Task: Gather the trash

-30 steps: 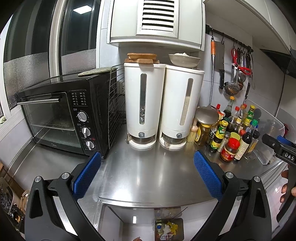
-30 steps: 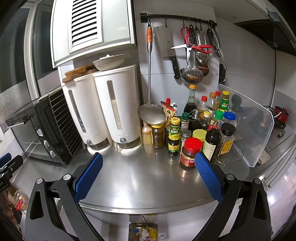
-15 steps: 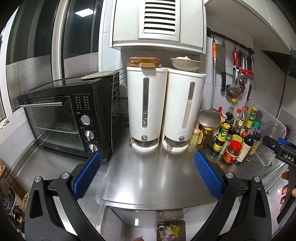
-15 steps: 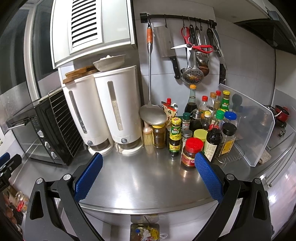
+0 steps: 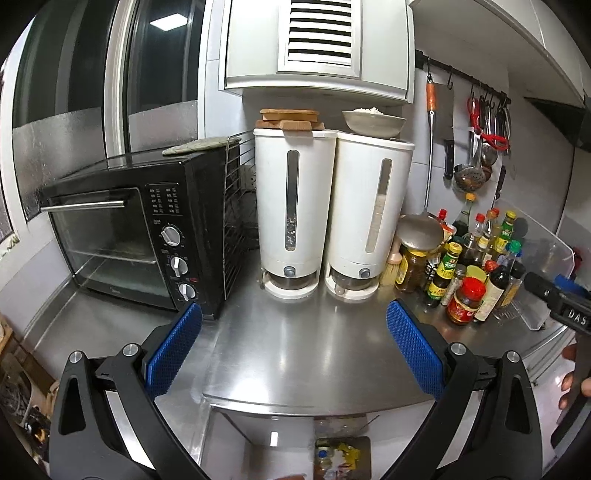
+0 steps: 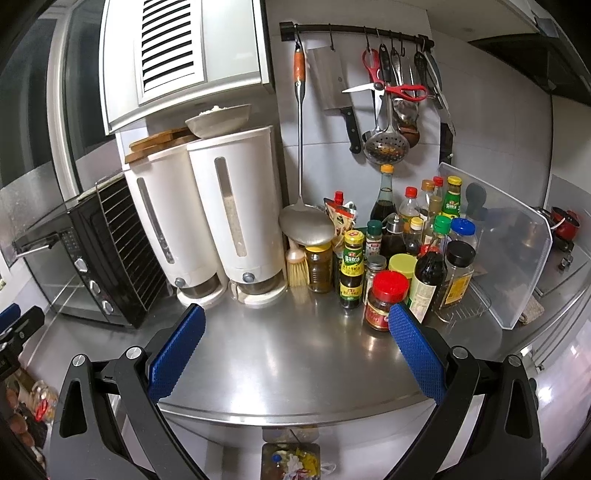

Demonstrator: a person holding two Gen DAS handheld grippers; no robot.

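My left gripper (image 5: 293,328) is open and empty above the front of the steel counter (image 5: 295,354). My right gripper (image 6: 295,336) is open and empty above the same counter (image 6: 295,354), nearer the bottles. A small bin of mixed trash (image 5: 341,456) sits on the floor below the counter edge; it also shows in the right wrist view (image 6: 291,461). No loose trash shows on the counter top. The right gripper's body shows at the right edge of the left wrist view (image 5: 557,299).
A black toaster oven (image 5: 144,229) stands at the left. Two white grain dispensers (image 5: 332,218) stand at the back, with a bowl (image 5: 373,122) and wooden boards on top. Several sauce bottles and jars (image 6: 402,251) crowd the right, beside a clear plastic screen (image 6: 506,254). Utensils hang on a rail (image 6: 373,33).
The left gripper has risen slightly, so the counter scene sits lower in its view. The right gripper's view has barely shifted. Both stay open.
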